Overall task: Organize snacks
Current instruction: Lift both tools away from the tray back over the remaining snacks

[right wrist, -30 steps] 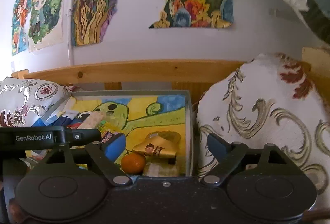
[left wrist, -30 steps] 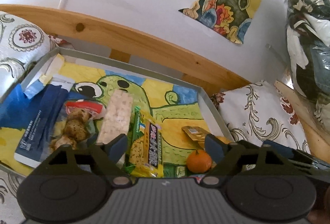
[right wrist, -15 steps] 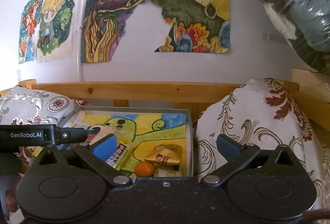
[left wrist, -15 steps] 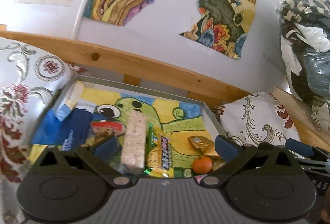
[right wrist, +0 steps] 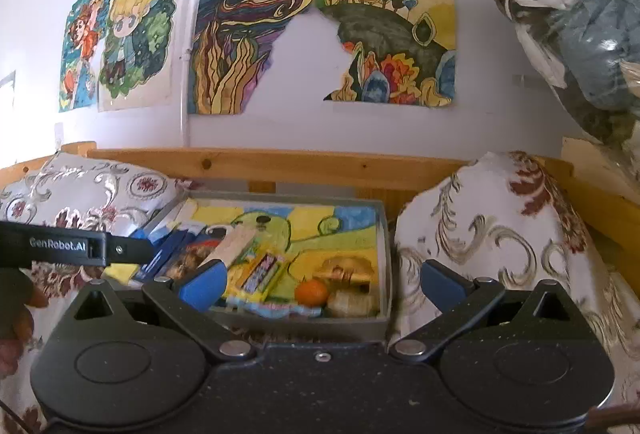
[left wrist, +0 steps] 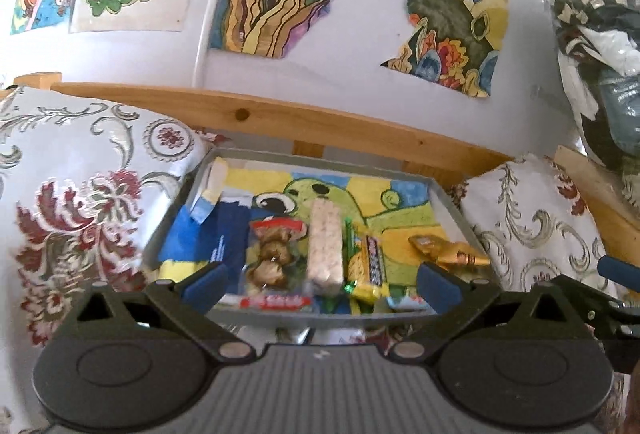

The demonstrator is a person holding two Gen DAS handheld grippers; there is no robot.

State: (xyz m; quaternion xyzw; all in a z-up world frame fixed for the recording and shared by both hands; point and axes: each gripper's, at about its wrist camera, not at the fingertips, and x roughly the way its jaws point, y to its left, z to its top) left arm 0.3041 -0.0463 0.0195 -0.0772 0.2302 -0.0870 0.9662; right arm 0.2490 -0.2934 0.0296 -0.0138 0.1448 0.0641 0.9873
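Observation:
A grey tray (left wrist: 451,206) (right wrist: 383,234) with a cartoon-painted floor sits between two cushions. In it lie a blue packet (left wrist: 224,234), a clear bag of brown snacks (left wrist: 272,254), a pale rice bar (left wrist: 325,246) (right wrist: 234,244), a yellow-green candy pack (left wrist: 370,266) (right wrist: 262,276), a gold wrapper (left wrist: 444,252) (right wrist: 348,270) and a tangerine (right wrist: 311,292). My left gripper (left wrist: 320,280) hangs open in front of the tray's near edge, holding nothing. My right gripper (right wrist: 320,284) is open too, empty, at the tray's near right corner.
Floral cushions flank the tray, one at the left (left wrist: 80,186) and one at the right (right wrist: 492,234). A wooden rail (left wrist: 320,122) runs behind it under a wall of paintings. A plastic-wrapped bundle (right wrist: 580,14) hangs at the upper right. The left gripper's body (right wrist: 60,246) crosses the right view.
Both grippers have pulled back and up from the tray, which now looks smaller and farther. More wall and cushions show. Both stay open and empty.

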